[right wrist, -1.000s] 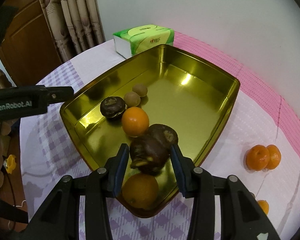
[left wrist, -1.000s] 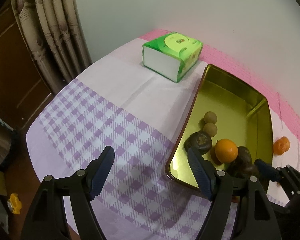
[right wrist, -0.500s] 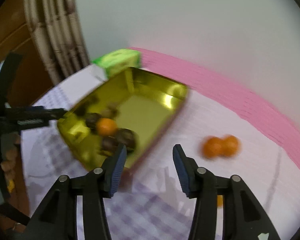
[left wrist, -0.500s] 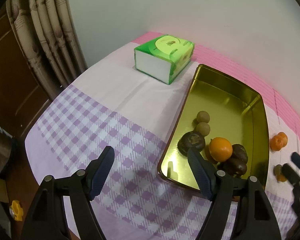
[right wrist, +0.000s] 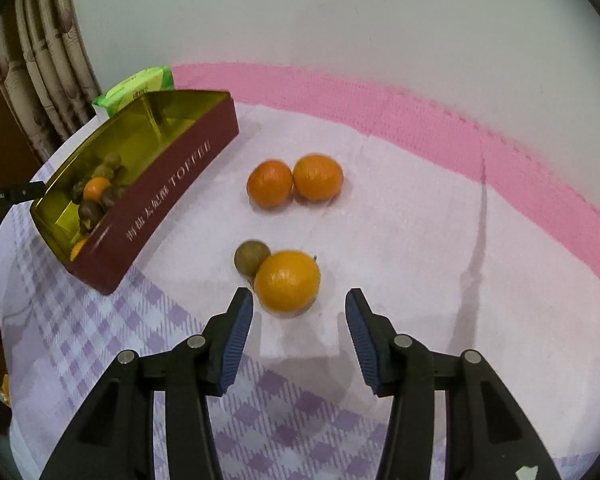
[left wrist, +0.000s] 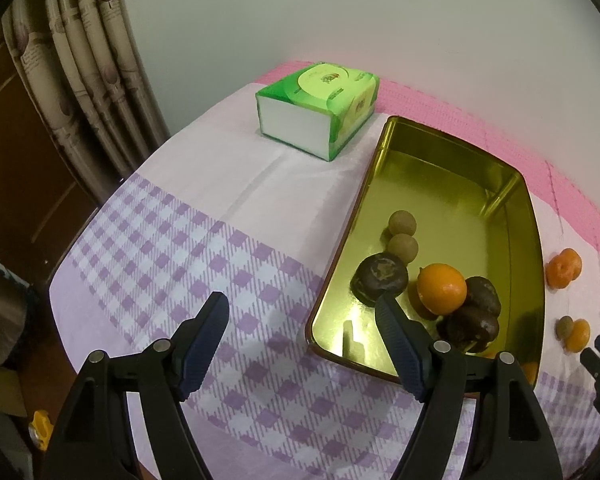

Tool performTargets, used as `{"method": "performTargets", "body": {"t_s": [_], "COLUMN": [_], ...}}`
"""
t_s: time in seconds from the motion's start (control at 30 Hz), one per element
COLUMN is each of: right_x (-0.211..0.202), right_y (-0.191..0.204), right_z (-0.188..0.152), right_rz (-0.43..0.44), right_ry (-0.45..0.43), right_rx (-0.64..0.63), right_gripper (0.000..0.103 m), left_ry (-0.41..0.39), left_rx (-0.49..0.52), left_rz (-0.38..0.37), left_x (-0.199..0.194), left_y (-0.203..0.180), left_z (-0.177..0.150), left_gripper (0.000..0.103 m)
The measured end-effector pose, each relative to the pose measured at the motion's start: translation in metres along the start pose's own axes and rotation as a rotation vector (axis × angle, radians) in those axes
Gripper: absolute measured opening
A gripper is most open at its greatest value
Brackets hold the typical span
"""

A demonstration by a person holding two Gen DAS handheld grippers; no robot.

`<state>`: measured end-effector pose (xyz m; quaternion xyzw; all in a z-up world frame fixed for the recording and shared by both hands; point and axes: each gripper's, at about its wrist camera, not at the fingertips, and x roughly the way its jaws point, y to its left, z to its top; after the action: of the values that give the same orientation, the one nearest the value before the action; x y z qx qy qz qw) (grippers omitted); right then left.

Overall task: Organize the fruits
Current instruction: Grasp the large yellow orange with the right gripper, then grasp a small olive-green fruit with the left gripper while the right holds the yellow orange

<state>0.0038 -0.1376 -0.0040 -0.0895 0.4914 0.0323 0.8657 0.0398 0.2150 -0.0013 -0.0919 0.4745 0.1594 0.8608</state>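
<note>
Our right hand-held gripper [right wrist: 299,312] hangs over the bench with its blue-padded jaws apart and nothing between them; they have just been opening a little, which suits a gripper that we judge is lining up on the next fruit. Just ahead of the pads lies a round orange citrus fruit [right wrist: 287,281], touching a small brown-green longan [right wrist: 251,257] on its far left side. Farther back, a pair of orange mandarins [right wrist: 295,180] sit pressed together on the white part of the pink-edged cloth [right wrist: 420,216].

The gold-lined rectangular tin with maroon outer walls [left wrist: 518,216] stands to the left of these loose fruits, near enough for a short carry. It already collects two longans, an orange and several dark brown fruits, bunched at its near end.

Our left hand-held gripper [left wrist: 302,334] waits with jaws wide and empty above the lilac-checked cloth, beside the tin's near corner, probably ready to steady it. A green tissue pack [left wrist: 320,108] sits behind, out of the way.
</note>
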Motion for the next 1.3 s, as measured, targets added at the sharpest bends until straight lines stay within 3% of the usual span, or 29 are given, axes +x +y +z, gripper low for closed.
{"method": "performTargets", "body": {"t_s": [0.57,0.8,1.03,1.3], "right_x": [0.03,0.028,0.023,0.022], "right_y": [0.007,0.003,-0.018,-0.037], "right_z": [0.009,0.003,0.003,0.002], "right_rz": [0.021,0.045,-0.014,0.066], "right_ry": [0.002,-0.016,-0.055,-0.054], "right_rx": [0.046,0.053,0.062,0.081], "right_gripper": [0.046,0.038,0.038,0.036], "left_ry": [-0.008,-0.012,-0.054,-0.086], "left_rx": [0.059,0.072,0.111,0.188], "left_rz": [-0.011,-0.01,-0.029,-0.033], "left_x": [0.004,0.002,-0.015,-0.031], "left_y": [-0.009,-0.012,-0.029,-0.059], "left_z": [-0.005,-0.006,-0.003,-0.003], "left_gripper": [0.076,0.076,0.076,0.076]}}
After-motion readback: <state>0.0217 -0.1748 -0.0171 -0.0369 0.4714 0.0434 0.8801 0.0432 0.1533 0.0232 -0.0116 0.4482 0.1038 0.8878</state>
